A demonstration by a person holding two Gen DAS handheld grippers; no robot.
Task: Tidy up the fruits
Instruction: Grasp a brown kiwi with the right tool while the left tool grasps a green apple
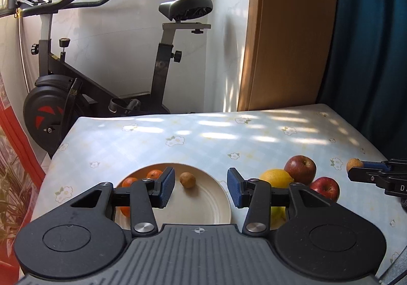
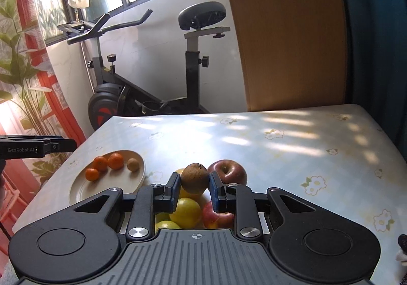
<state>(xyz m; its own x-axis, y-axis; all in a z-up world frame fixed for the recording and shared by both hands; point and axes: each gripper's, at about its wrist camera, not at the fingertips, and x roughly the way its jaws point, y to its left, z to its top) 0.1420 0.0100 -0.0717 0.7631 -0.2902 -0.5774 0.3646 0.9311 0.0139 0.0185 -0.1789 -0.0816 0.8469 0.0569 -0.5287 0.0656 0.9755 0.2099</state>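
Note:
My right gripper [image 2: 194, 187] is shut on a small brown round fruit [image 2: 194, 178], held above a pile of fruit: a red apple [image 2: 229, 171], a second red apple [image 2: 216, 216] and yellow-green fruits [image 2: 187, 211]. The left wrist view shows the same brown fruit [image 1: 354, 164] in the right gripper's tips at the far right. My left gripper [image 1: 201, 188] is open and empty above a cream plate [image 1: 203, 206]. The plate holds small oranges [image 2: 106, 162] and another brown fruit [image 1: 187, 180]. A lemon [image 1: 276, 178] lies beside two red apples [image 1: 300, 166].
The table [image 2: 292, 152] has a pale blue flowered cloth, bare at the back and right. An exercise bike [image 1: 76, 86] stands behind its far edge. A wooden panel [image 1: 287, 30] and blue curtain [image 1: 368, 43] stand at the back right, a red patterned curtain [image 2: 25, 81] on the left.

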